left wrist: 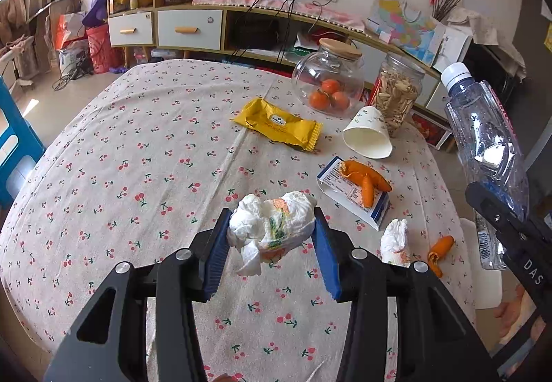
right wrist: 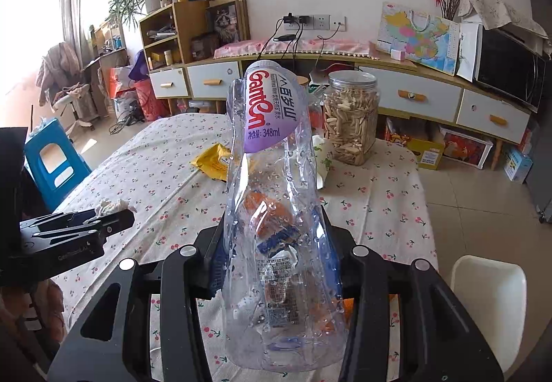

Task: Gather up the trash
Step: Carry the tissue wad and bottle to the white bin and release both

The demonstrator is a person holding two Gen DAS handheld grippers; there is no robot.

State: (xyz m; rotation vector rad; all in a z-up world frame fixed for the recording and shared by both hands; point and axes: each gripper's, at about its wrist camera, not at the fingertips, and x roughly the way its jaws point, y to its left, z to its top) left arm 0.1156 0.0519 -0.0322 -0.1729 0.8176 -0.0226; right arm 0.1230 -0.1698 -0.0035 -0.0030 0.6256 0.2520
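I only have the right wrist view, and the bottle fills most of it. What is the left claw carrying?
Observer: The left claw is shut on a crumpled tissue, held clear of the tablecloth.
Operator: What trash is hidden from me behind the bottle?
Observer: An orange peel lies on a flattened blue and white carton, in front of the tipped paper cup.
Operator: Anything else loose?
Observer: A second tissue wad and a small peel piece lie near the table's right edge.
Operator: And the yellow wrapper?
Observer: The yellow wrapper lies flat and sealed, left of the glass jar of oranges.
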